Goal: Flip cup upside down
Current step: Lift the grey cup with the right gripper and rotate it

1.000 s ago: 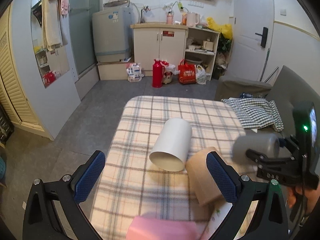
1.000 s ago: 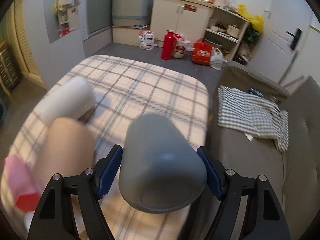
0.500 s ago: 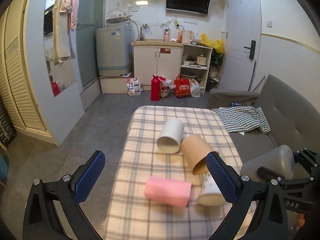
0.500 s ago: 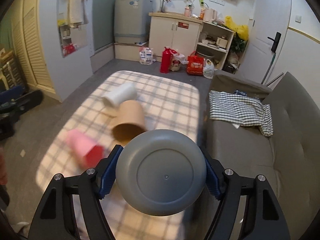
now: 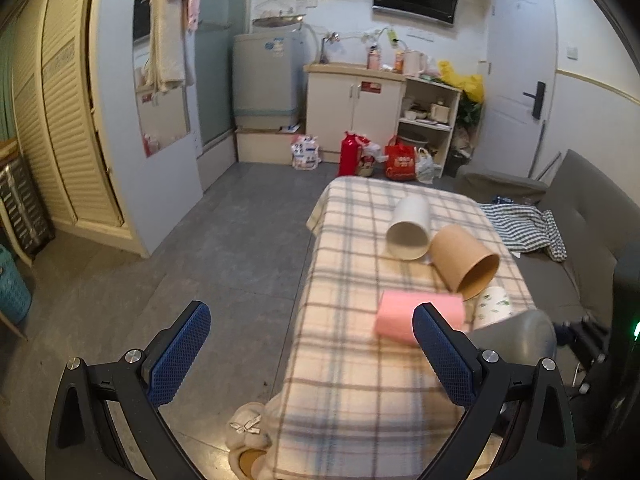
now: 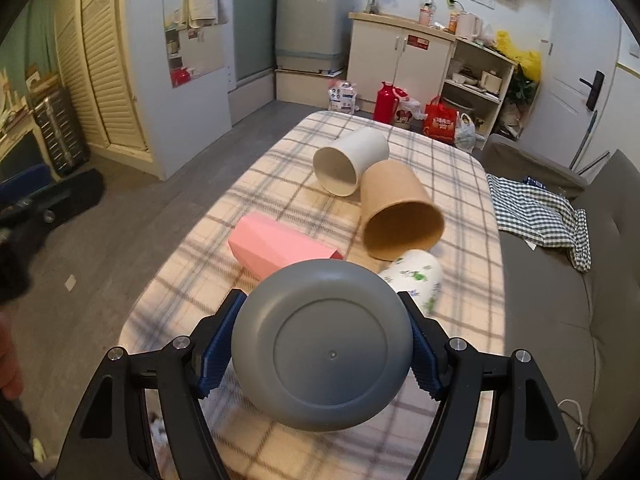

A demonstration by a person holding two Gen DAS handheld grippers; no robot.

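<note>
My right gripper [image 6: 320, 354] is shut on a grey cup [image 6: 322, 346], held on its side above the near end of the plaid-covered table [image 6: 276, 160], with the cup's base facing the camera. The same grey cup [image 5: 516, 340] shows at the right of the left wrist view. My left gripper [image 5: 308, 354] is open and empty, over the table's left edge and the floor. On the table lie a white cup [image 6: 352, 164], a brown cup [image 6: 396, 210], a pink cup [image 6: 280, 248] and a floral cup [image 6: 416, 278], all on their sides.
A grey sofa [image 6: 560, 300] with a checked cloth [image 6: 540, 216] runs along the table's right side. Grey floor [image 5: 224, 248] lies to the left. Cabinets, a washing machine and bags stand at the far wall. A slipper [image 5: 248, 436] lies by the table's near corner.
Both grippers have pulled back and away from the table, so all the cups now show. The grey cup has turned in the right gripper from side-on to base facing the camera.
</note>
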